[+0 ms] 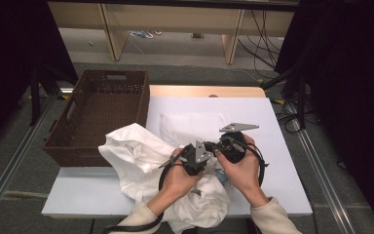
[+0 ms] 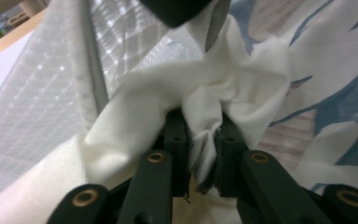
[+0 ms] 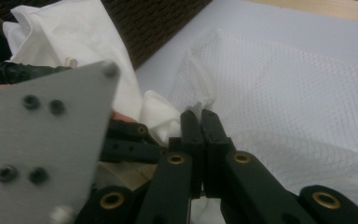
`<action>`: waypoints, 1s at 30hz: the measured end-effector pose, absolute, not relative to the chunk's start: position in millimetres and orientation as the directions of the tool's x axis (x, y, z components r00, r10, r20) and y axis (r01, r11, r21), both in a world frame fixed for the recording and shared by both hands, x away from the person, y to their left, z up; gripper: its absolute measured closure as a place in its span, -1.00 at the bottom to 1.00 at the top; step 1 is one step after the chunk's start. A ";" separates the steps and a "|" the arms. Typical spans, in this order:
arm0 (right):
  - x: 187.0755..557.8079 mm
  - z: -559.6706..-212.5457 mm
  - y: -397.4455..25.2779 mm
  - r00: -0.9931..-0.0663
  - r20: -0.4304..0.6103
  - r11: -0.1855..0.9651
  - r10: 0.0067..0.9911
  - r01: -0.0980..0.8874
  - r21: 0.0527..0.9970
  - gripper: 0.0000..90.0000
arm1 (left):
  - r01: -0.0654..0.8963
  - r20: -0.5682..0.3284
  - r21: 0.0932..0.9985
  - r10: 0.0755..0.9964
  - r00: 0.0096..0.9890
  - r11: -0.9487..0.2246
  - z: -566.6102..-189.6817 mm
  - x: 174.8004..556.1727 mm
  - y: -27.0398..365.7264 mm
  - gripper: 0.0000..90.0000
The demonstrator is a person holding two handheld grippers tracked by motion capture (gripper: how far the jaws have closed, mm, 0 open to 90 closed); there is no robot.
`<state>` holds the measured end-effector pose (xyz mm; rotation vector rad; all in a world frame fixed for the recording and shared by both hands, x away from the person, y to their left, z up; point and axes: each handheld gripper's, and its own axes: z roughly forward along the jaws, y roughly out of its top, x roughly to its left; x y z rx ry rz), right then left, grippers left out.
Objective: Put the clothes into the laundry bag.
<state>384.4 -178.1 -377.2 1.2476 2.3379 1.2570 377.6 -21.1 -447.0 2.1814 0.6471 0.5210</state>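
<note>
A white garment [image 1: 131, 151] spills from the basket's front corner over the table's near edge. A white mesh bag [image 1: 190, 124] lies flat beyond it. Both hands hold their grippers close together over the garment. My left gripper [image 2: 203, 123] is shut on a bunched fold of the white garment [image 2: 233, 88], with the mesh bag [image 2: 42, 107] just to the left. My right gripper [image 3: 200, 114] is shut, its tips pinching the mesh bag's [image 3: 279, 79] edge. In the high view the left gripper [image 1: 195, 158] and right gripper [image 1: 231, 146] almost touch.
A brown wicker basket [image 1: 61, 131] stands at the table's left, overhanging its edge. The pale table top [image 1: 277, 161] is bare to the right of the hands. Part of the garment carries a blue and grey print [image 2: 335, 107]. Cables trail back from both grippers.
</note>
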 end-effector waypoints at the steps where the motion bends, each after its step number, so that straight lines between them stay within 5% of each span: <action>1: 383.4 -375.2 -178.8 -0.613 0.200 0.275 0.765 0.591 0.758 1.00 | 0.283 0.117 0.806 0.609 0.785 -0.520 -447.2 375.5 -19.3 0.71; 5: 385.0 -373.8 -181.1 -0.629 0.169 0.292 0.759 0.560 0.776 1.00 | 0.287 0.043 0.839 0.582 0.812 -0.463 -438.0 368.7 -8.8 0.35; 7: 383.6 -372.3 -180.4 -0.625 0.176 0.291 0.760 0.570 0.769 1.00 | 0.281 0.014 0.858 0.564 0.825 -0.431 -432.3 364.0 -4.2 -0.05; 11: 384.9 -373.2 -180.5 -0.640 0.157 0.305 0.753 0.550 0.778 1.00 | 0.250 0.022 0.873 0.547 0.837 -0.418 -412.4 350.5 11.4 -0.24; 17: 384.3 -372.0 -181.0 -0.642 0.153 0.311 0.751 0.549 0.776 1.00 | 0.197 0.133 0.872 0.604 0.786 -0.449 -378.0 338.1 63.8 -0.36; 25: 384.8 -372.3 -180.1 -0.638 0.147 0.315 0.756 0.552 0.772 1.00 | 0.282 0.197 0.857 0.780 0.595 -0.431 -368.5 351.5 142.8 -0.50; 30: 384.4 -372.9 -178.6 -0.636 0.156 0.315 0.755 0.561 0.765 1.00 | 0.325 0.205 0.827 0.784 0.586 -0.459 -383.7 365.5 154.4 -0.53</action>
